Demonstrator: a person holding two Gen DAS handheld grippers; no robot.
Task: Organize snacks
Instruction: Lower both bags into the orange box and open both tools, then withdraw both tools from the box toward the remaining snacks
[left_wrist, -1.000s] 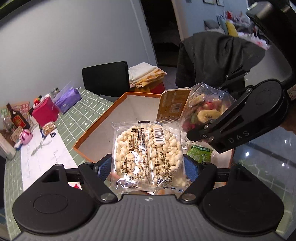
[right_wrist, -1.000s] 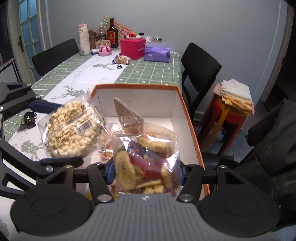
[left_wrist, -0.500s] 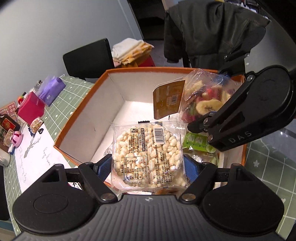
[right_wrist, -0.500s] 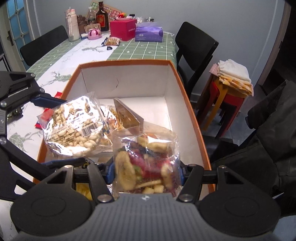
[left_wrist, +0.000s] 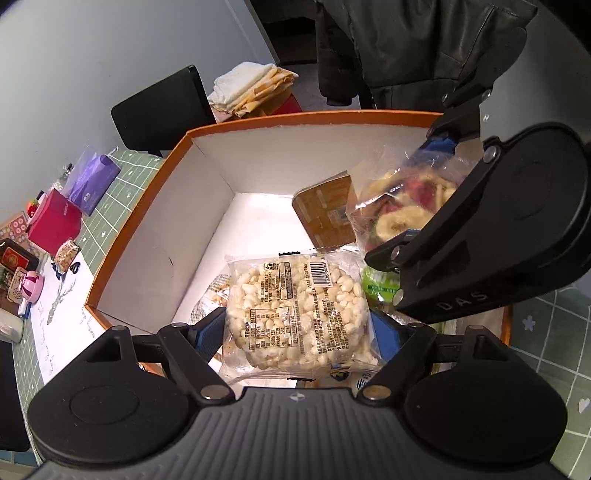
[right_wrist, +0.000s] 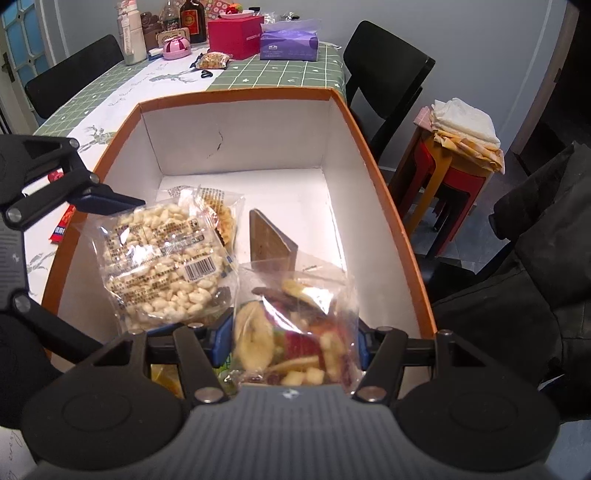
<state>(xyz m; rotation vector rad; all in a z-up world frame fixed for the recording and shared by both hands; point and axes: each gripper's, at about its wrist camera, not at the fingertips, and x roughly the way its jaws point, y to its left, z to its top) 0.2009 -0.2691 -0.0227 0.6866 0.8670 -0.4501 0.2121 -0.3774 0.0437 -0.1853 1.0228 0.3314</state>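
My left gripper (left_wrist: 297, 332) is shut on a clear pack of puffed rice cake (left_wrist: 295, 310), held over the near end of the white, orange-rimmed box (left_wrist: 280, 120). To its right, my right gripper (right_wrist: 291, 341) has the dried fruit bag (right_wrist: 295, 332) between its pads; its jaws are opening, and the bag's film still touches both pads. From the right wrist view the rice cake pack (right_wrist: 162, 258) hangs at the left above the box (right_wrist: 236, 94). A brown packet (right_wrist: 271, 240) stands inside the box. A green packet (left_wrist: 376, 284) lies under the bags.
The box sits on a table with a green checked cloth (right_wrist: 288, 72). At the far end are a pink box (right_wrist: 236, 33), a purple tissue pack (right_wrist: 288, 44) and bottles. Black chairs (right_wrist: 384, 77), a stool with folded cloths (right_wrist: 465, 125) and a dark jacket (right_wrist: 535, 258) are at the right.
Both grippers have sunk and tipped down over the box, which now fills the views. The fruit bag's top has slumped sideways between the right jaws.
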